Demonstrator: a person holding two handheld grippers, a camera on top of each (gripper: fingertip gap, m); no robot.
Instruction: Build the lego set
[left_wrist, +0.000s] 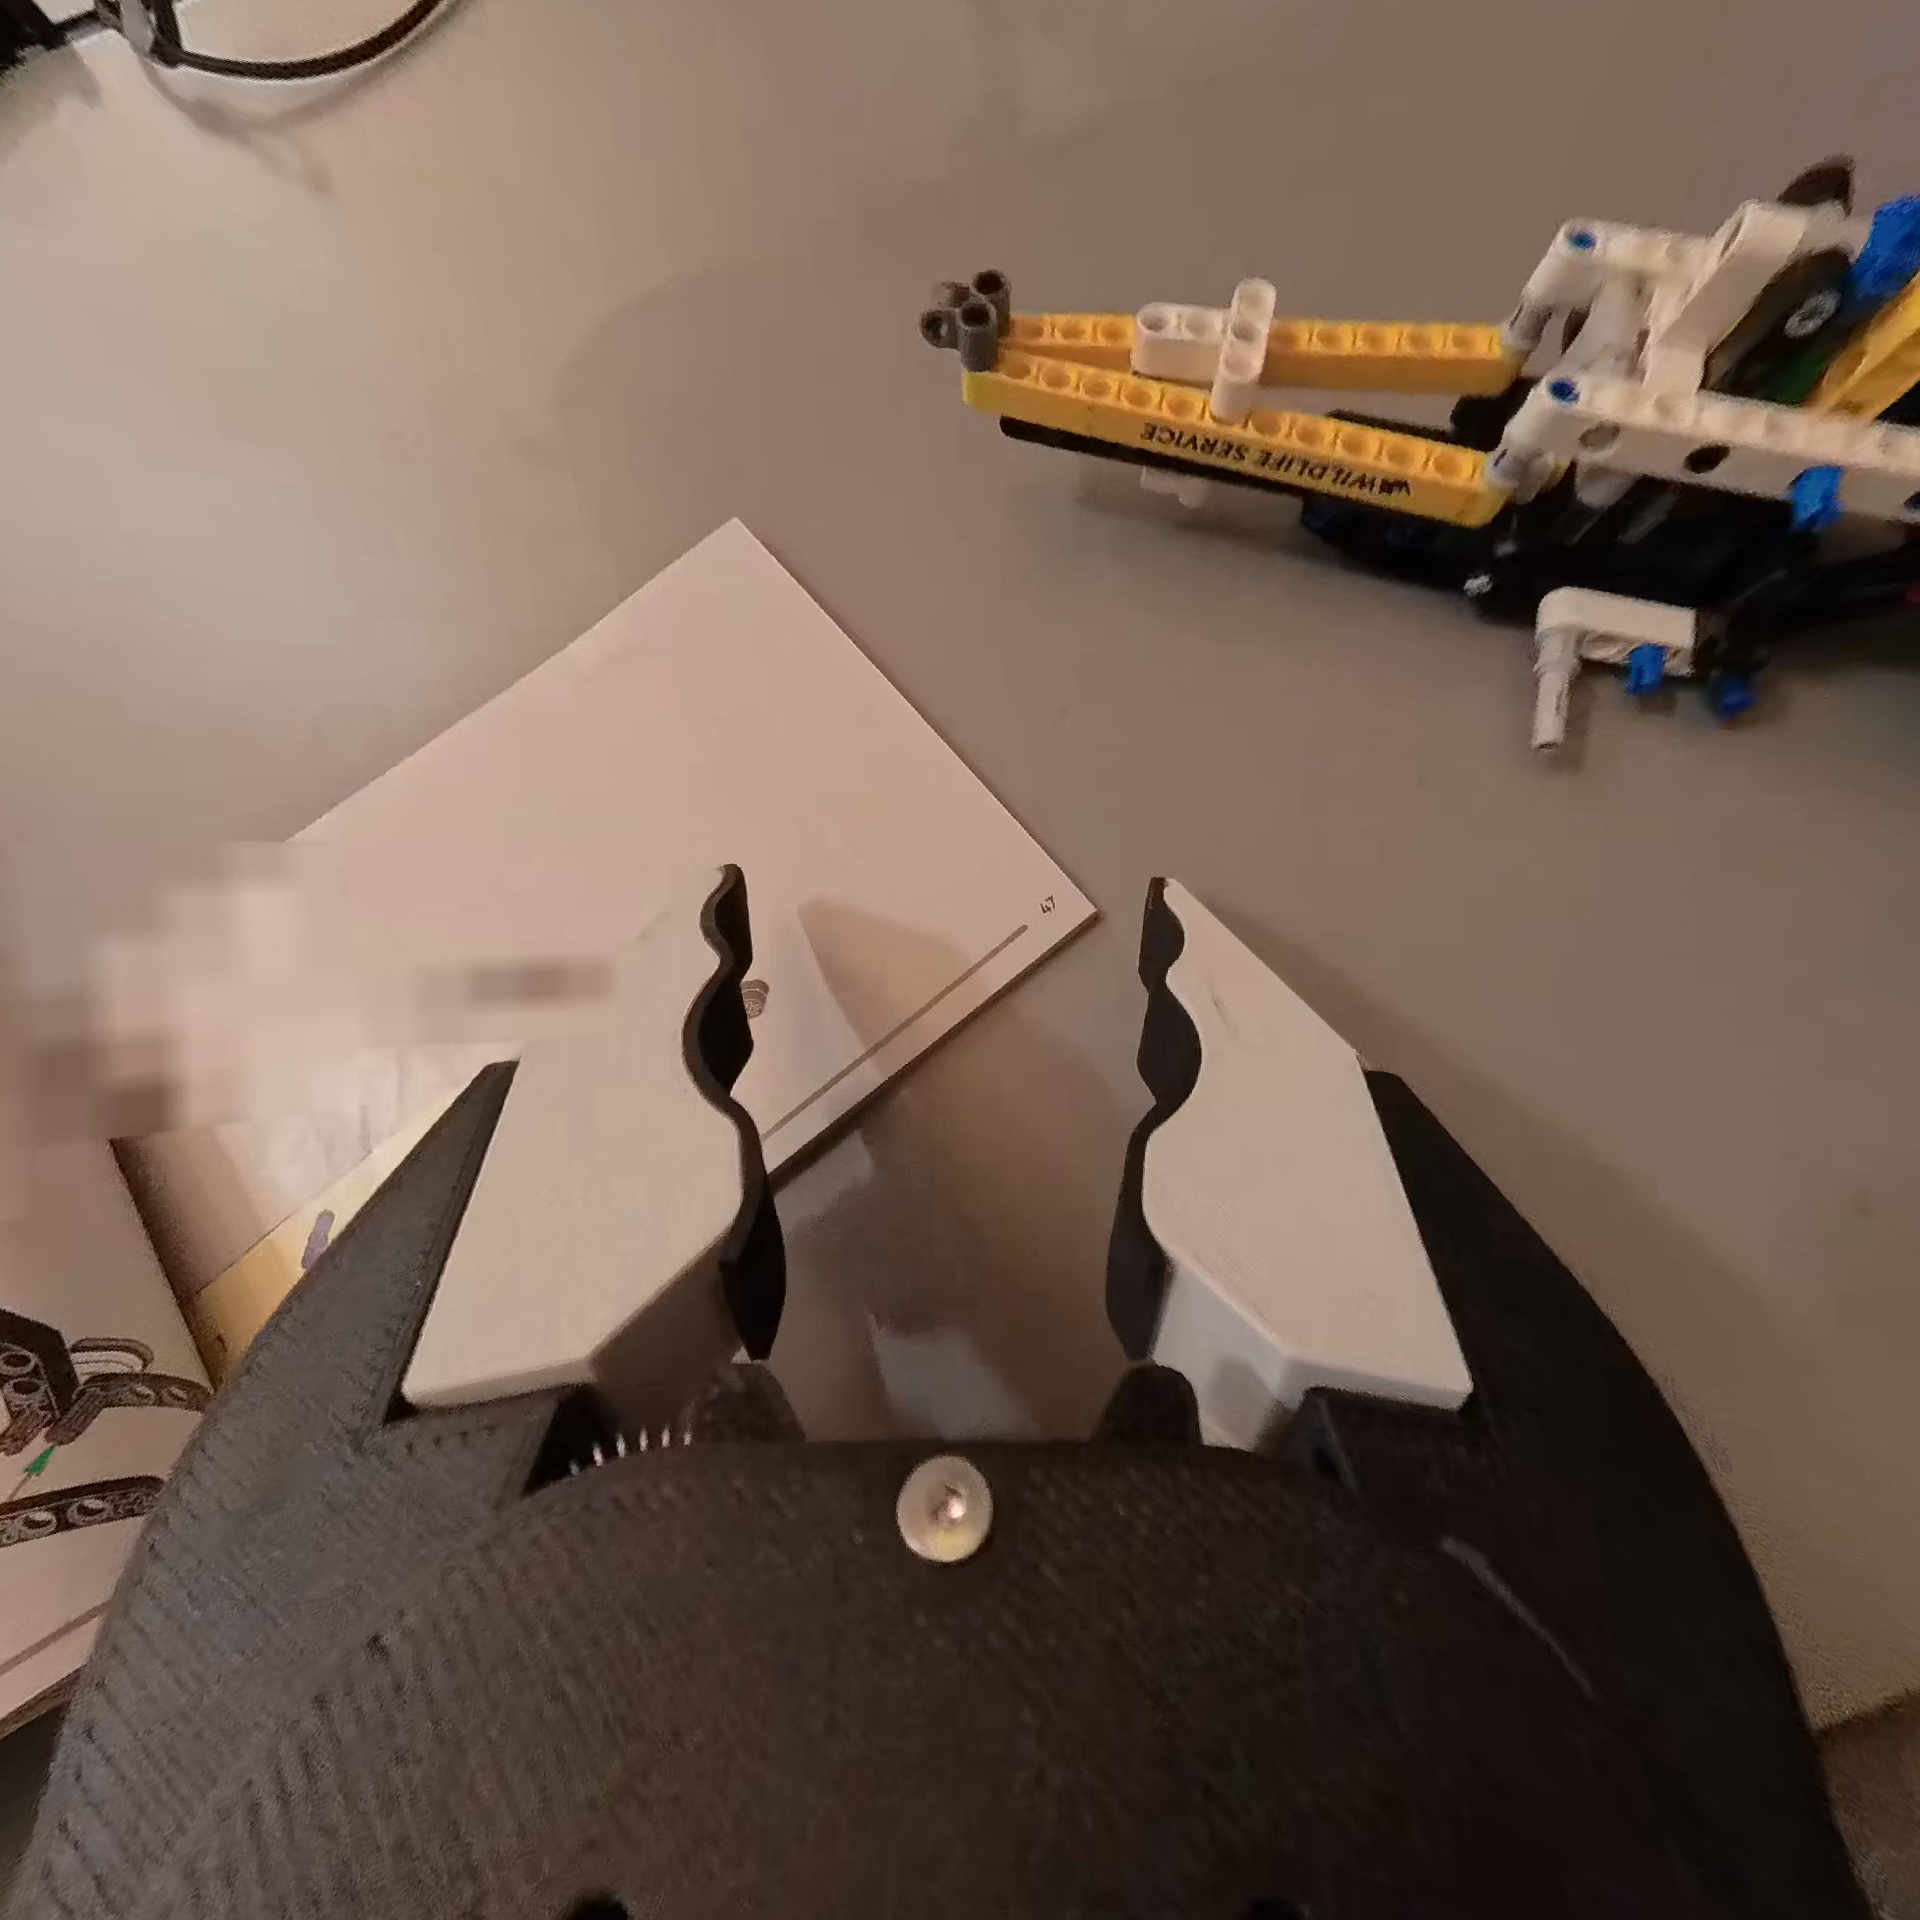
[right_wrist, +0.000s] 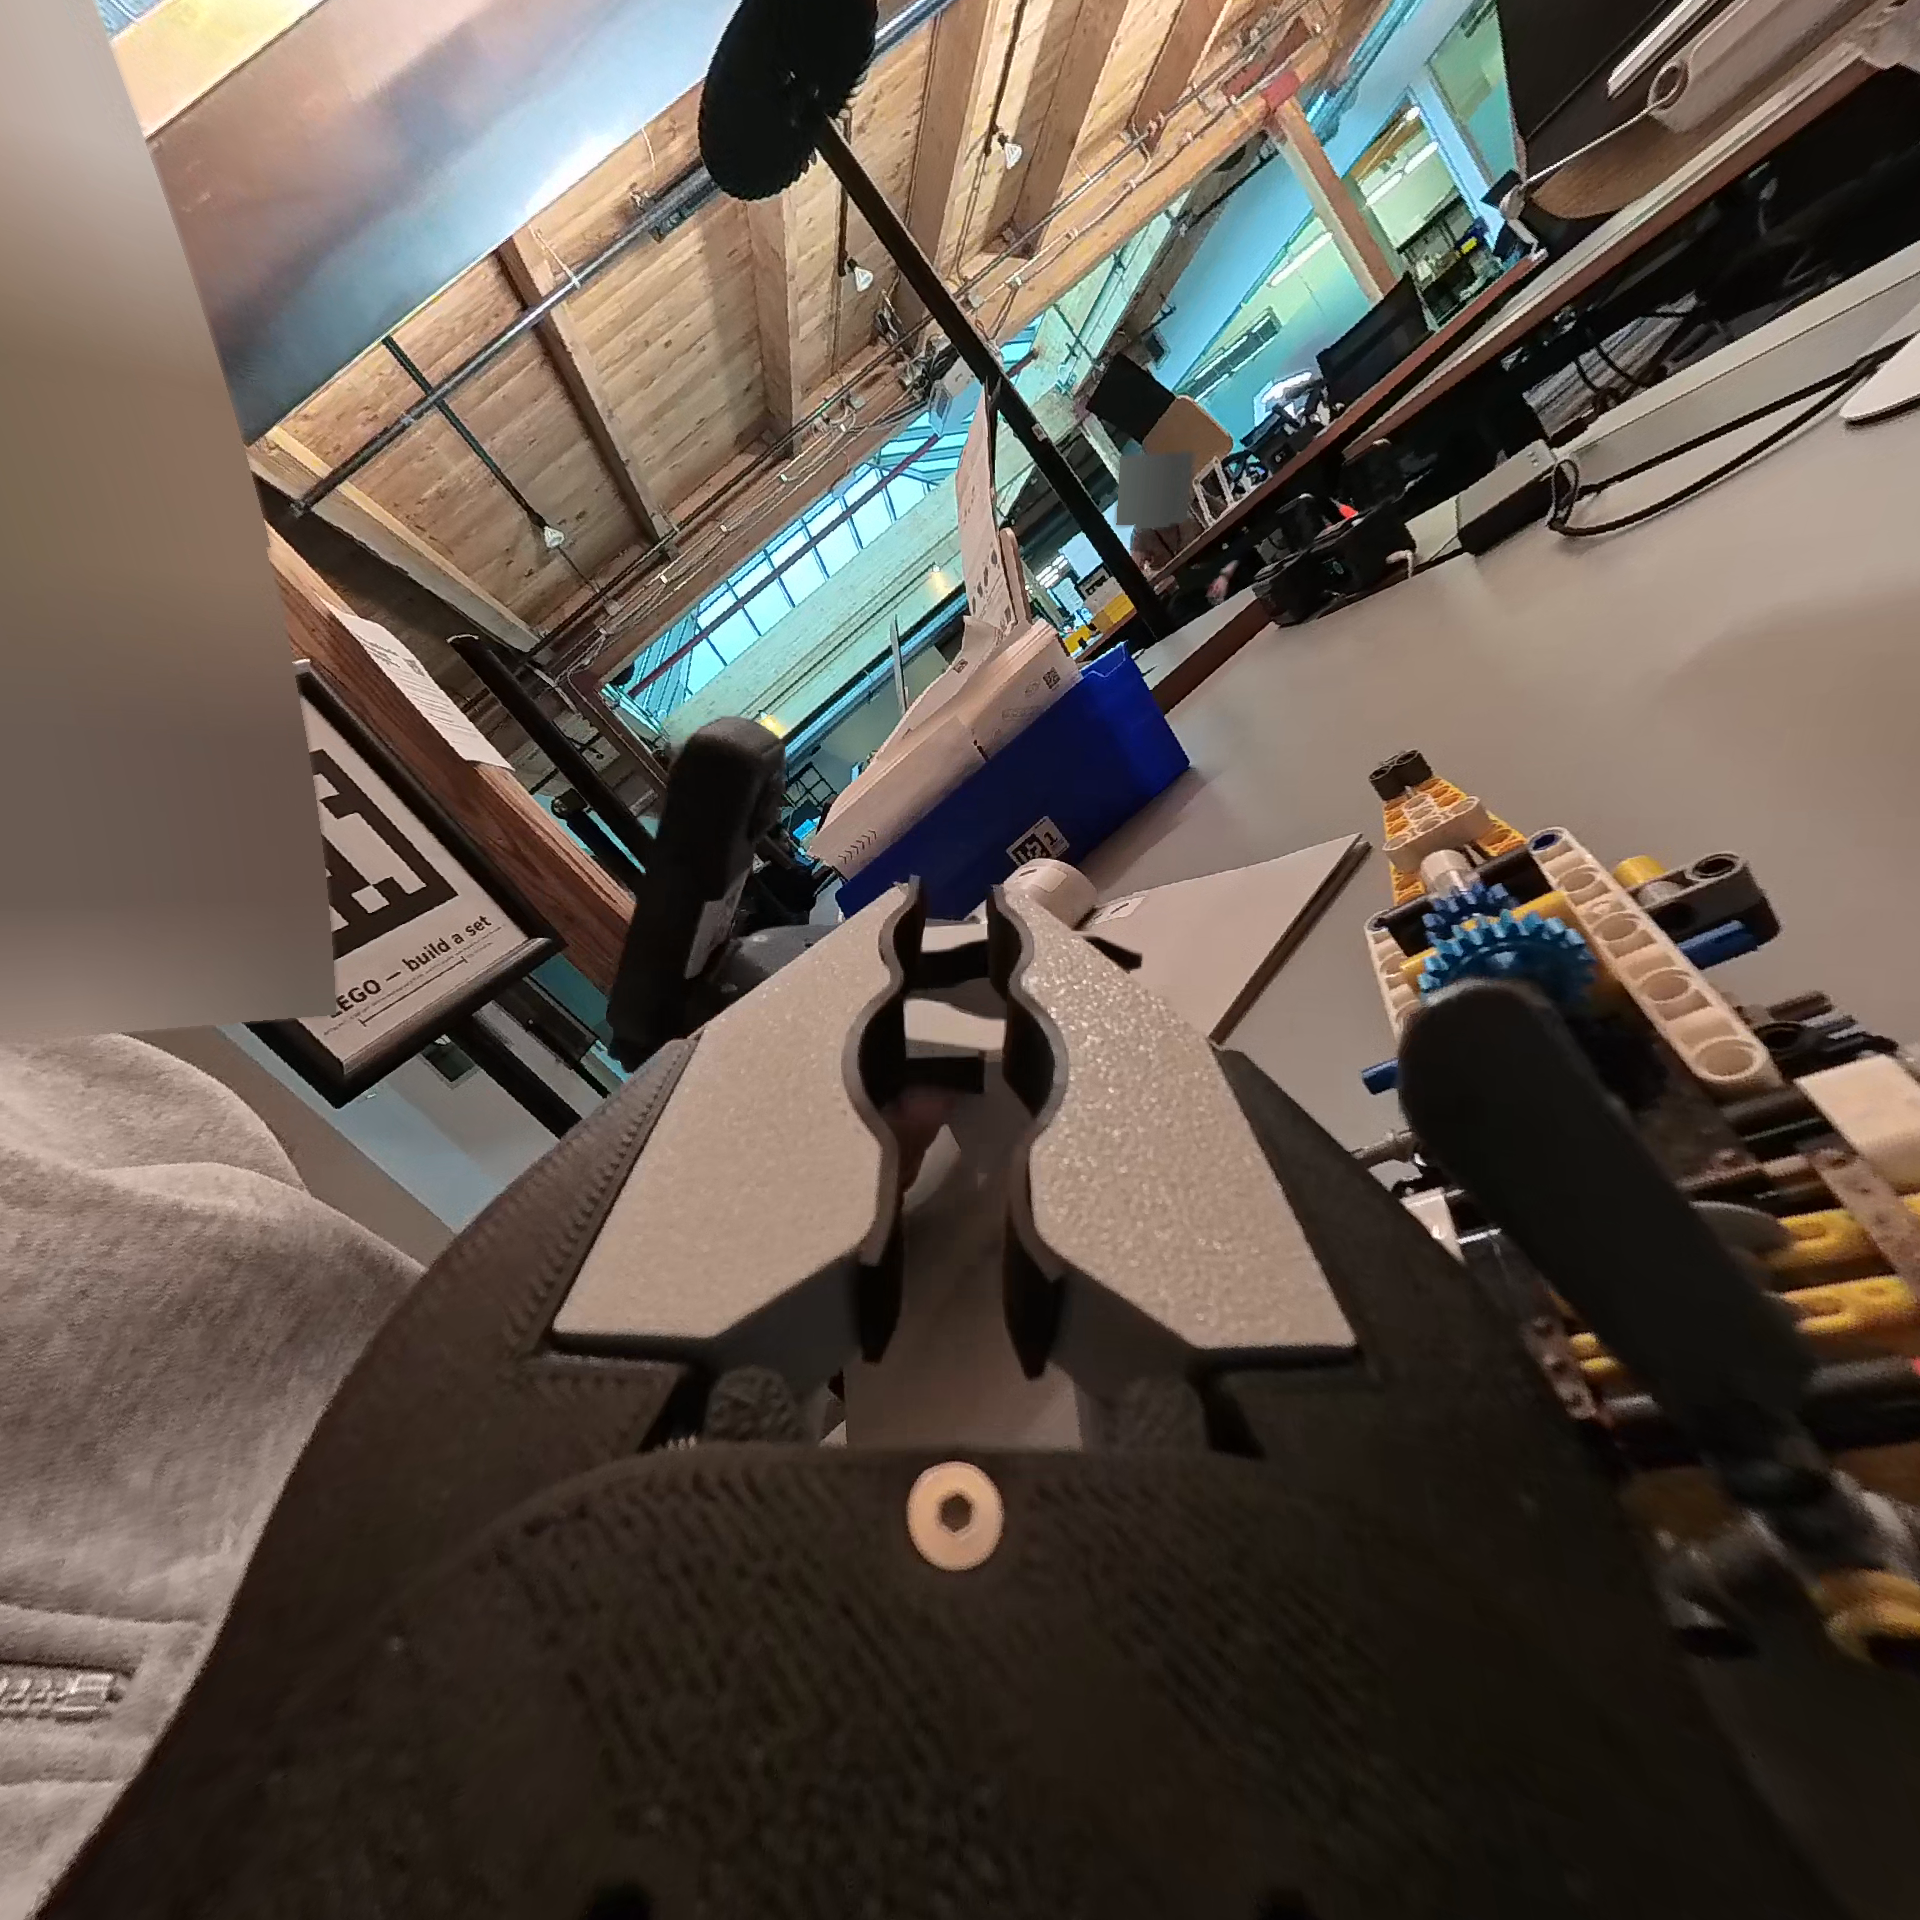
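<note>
The partly built Lego model (left_wrist: 1538, 436) lies on the grey table (left_wrist: 520, 416) at the upper right of the left wrist view, with two long yellow beams, a white frame, a black base and blue pins. My left gripper (left_wrist: 943, 878) is open and empty, above the corner of the open instruction booklet (left_wrist: 665, 810), well short of the model. In the right wrist view the model (right_wrist: 1538, 997) lies close on the right, with a blue gear (right_wrist: 1507, 961) on top. My right gripper (right_wrist: 956, 891) is shut to a narrow slit, with nothing visibly held, left of the model.
A black cable (left_wrist: 281, 52) lies at the far left of the table. A blue bin (right_wrist: 1039, 790) with papers stands beyond the booklet (right_wrist: 1247, 935). A framed sign (right_wrist: 395, 883) stands at the left. A person's grey sleeve (right_wrist: 156, 1351) is at the lower left.
</note>
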